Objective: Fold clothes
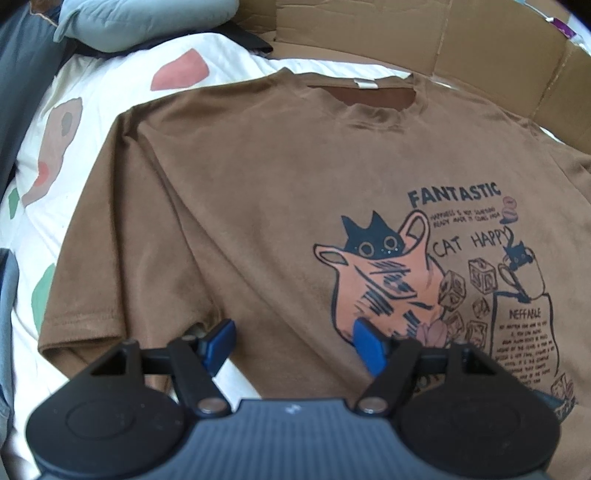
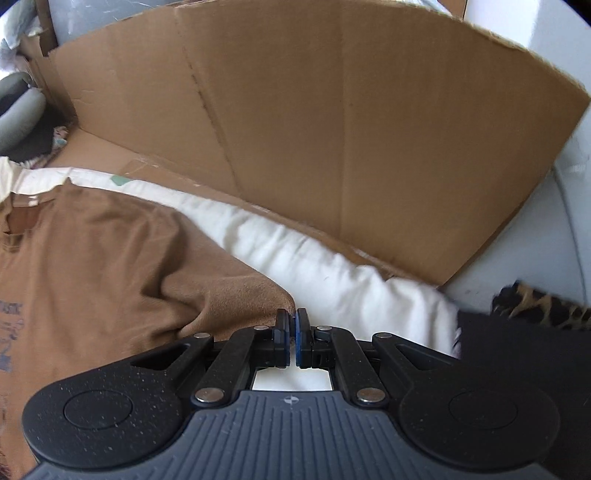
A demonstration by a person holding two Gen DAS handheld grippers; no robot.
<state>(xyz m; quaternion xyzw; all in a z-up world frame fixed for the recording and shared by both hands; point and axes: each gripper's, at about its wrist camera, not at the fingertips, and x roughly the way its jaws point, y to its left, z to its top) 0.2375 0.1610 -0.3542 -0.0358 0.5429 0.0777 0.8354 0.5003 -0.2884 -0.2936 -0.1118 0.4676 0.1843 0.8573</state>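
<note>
A brown T-shirt (image 1: 236, 192) with a cat print and the word FANTASTIC lies face up on white bedding (image 1: 110, 88), its collar at the far side. My left gripper (image 1: 295, 343) hovers open over the shirt's lower body beside the left sleeve (image 1: 85, 306), with nothing between its blue pads. In the right wrist view the shirt (image 2: 92, 266) fills the left half, and its other sleeve (image 2: 236, 291) runs in creases to the tips of my right gripper (image 2: 292, 325). The jaws are shut on that sleeve's edge, with a sliver of fabric between the pads.
A cardboard wall (image 2: 332, 129) stands along the far side of the bed (image 1: 480, 66). A grey-blue pillow (image 1: 140, 22) and dark cloth lie at the far left. A black and leopard-patterned item (image 2: 535, 306) sits at the right, by white bedding (image 2: 351, 277).
</note>
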